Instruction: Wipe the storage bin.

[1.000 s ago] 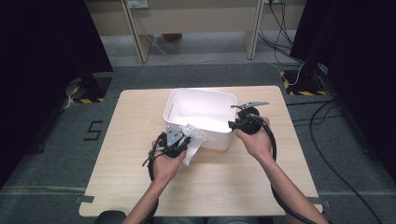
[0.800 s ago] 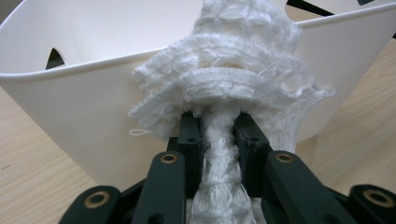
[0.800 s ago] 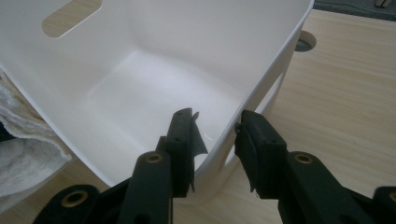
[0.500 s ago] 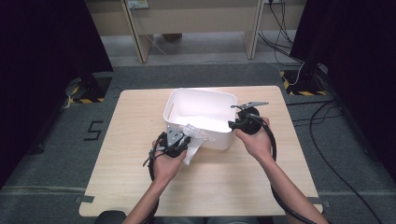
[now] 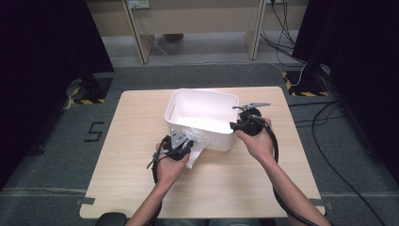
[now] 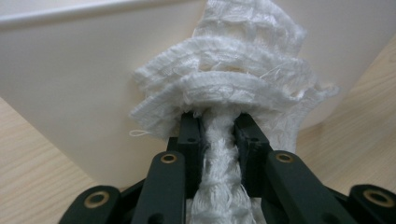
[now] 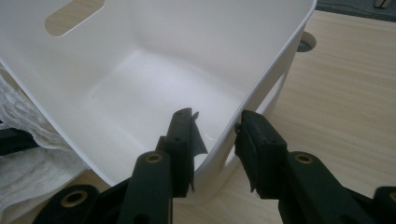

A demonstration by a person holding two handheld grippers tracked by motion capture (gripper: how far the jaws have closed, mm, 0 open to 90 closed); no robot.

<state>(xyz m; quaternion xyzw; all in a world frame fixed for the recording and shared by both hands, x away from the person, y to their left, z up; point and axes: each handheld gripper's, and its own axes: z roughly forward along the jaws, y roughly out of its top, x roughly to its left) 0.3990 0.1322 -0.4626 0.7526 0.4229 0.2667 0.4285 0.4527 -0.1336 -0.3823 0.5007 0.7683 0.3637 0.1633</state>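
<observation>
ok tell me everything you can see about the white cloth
The white cloth looks like a woven, gauzy rag with frayed edges, bunched into rumpled folds. The left tongs are shut on a twisted strand of it. It is pressed against the outer near wall of the white plastic bin, near the rim, with a loose end hanging down towards the wooden table.

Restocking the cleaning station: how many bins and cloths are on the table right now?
White bin: 1
White cloth: 1
Total: 2
</observation>
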